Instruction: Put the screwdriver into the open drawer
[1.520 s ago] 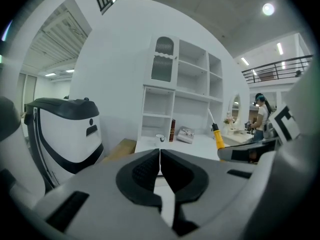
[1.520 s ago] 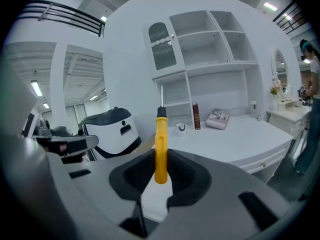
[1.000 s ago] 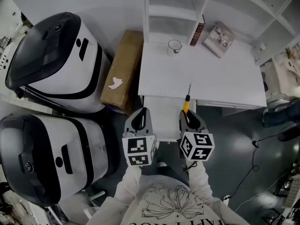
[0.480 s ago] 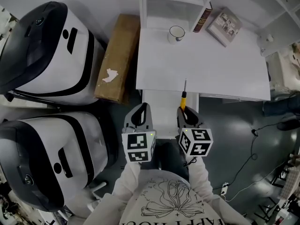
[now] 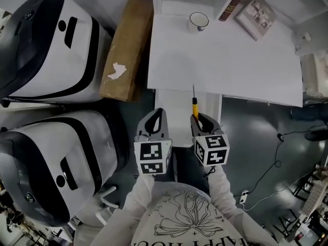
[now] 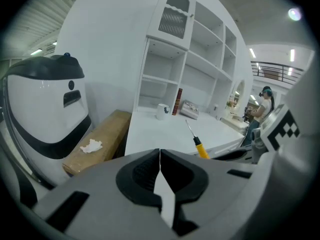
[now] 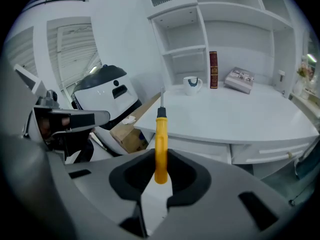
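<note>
A screwdriver (image 5: 195,106) with a yellow handle and a thin metal shaft sticks out forward from my right gripper (image 5: 196,118), which is shut on the handle's rear end. Its tip reaches just over the front edge of the white desk (image 5: 225,60). The handle hangs above the open white drawer (image 5: 174,111) pulled out below that edge. In the right gripper view the screwdriver (image 7: 160,139) stands upright between the closed jaws. My left gripper (image 5: 157,113) is beside it on the left, shut and empty, over the drawer's left side. From the left gripper view the screwdriver (image 6: 199,145) shows to the right.
Two big white-and-black machines (image 5: 51,50) (image 5: 56,163) fill the left. A cardboard box (image 5: 125,45) with a paper scrap (image 5: 117,70) lies between them and the desk. A mug (image 5: 198,21), an upright book (image 5: 231,6) and a flat book (image 5: 259,17) sit at the desk's back. A cable (image 5: 277,158) runs on the floor.
The head view has shifted, so the desk sits higher in the picture. Both grippers keep their spacing and the right one still holds the screwdriver over the drawer.
</note>
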A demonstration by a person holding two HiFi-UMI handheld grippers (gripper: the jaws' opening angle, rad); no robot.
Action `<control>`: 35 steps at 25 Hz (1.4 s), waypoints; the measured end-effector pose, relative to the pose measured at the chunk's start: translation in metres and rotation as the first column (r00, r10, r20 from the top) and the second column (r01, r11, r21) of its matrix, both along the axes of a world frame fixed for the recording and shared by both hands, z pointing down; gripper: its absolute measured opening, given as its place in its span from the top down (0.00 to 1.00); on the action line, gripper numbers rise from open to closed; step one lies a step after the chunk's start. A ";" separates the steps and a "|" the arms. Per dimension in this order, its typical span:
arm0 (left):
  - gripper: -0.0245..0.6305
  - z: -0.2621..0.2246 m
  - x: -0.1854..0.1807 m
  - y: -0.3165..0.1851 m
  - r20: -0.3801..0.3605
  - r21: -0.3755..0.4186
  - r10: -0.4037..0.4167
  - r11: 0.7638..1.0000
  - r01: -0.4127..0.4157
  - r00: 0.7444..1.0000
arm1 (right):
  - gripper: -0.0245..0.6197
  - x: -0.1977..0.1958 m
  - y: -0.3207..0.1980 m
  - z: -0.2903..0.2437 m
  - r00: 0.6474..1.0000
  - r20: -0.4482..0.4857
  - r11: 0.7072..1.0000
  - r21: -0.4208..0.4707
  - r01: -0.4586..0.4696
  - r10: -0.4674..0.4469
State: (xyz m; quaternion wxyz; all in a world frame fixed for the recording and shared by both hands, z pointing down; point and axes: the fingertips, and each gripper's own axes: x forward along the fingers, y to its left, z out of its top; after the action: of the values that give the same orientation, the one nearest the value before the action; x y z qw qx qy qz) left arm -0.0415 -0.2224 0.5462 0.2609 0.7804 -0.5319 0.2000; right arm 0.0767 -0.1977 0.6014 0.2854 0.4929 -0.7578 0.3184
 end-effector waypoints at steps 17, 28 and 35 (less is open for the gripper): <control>0.95 0.058 0.011 -0.007 0.014 -0.113 -0.029 0.993 0.031 0.999 | 0.86 -0.003 0.017 0.103 0.931 -0.113 0.914 -0.265 0.308 -0.347; 0.95 0.083 0.007 -0.011 0.028 -0.152 -0.048 0.987 0.052 0.998 | 0.86 0.010 0.024 0.185 0.847 -0.189 0.820 -0.424 0.385 -0.496; 0.95 0.097 0.000 -0.006 0.040 -0.179 -0.067 0.981 0.073 0.997 | 0.86 0.018 0.035 0.226 0.805 -0.204 0.764 -0.505 0.402 -0.558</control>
State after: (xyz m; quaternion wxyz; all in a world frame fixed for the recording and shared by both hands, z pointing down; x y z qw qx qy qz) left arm -0.0416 -0.2280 0.6430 0.3282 0.7309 -0.5431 0.2514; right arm 0.0943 -0.1624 0.8274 0.5884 0.2494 -0.7064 0.3041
